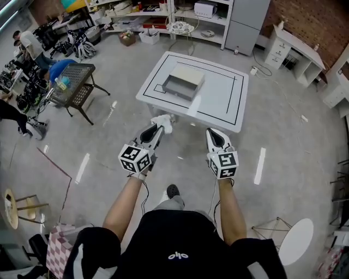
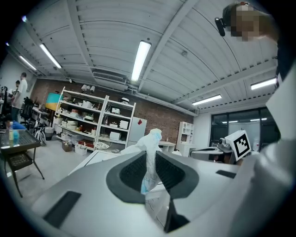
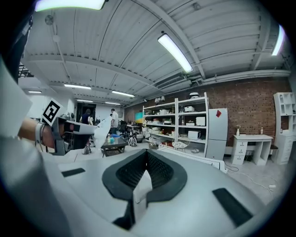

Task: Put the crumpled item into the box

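The crumpled item is a white wad of paper or cloth, held up in the air just short of the table's near edge. My left gripper is shut on it. In the left gripper view the crumpled item stands pinched between the dark pads and sticks out above them. The box is a grey open tray with a pale lid behind it, on the white table. My right gripper hovers beside the left one, shut with nothing in it; its pads meet in the right gripper view.
A black mesh cart stands left of the table. Shelves and a grey cabinet line the far wall, and white desks stand at the right. People are at the far left. A white stool is behind my right side.
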A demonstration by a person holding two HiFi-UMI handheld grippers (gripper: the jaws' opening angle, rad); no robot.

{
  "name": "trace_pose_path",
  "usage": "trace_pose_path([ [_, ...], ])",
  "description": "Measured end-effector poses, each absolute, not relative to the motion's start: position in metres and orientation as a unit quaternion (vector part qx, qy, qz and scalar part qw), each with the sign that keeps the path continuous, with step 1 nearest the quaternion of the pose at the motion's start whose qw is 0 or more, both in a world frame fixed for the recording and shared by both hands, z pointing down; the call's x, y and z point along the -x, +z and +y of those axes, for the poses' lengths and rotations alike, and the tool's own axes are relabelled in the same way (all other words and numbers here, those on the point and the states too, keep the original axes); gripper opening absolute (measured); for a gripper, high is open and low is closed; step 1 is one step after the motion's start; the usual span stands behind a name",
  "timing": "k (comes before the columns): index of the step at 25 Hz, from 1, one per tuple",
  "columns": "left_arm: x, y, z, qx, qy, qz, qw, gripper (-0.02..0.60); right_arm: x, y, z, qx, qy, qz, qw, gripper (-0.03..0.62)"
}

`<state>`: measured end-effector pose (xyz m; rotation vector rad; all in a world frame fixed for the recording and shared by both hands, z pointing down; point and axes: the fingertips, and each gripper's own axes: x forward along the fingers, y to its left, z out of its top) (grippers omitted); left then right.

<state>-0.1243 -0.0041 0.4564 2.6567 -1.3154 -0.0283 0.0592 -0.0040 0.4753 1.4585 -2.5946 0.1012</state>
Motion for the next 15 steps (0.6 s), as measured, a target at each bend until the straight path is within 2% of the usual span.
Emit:
trace_pose_path([
  [15, 0.133, 0.469, -0.090, -0.897, -0.014, -0.431, 0.102, 0.064, -0.046, 0.488, -0.082, -0.494, 0.044, -0.863, 0.097, 0.009],
])
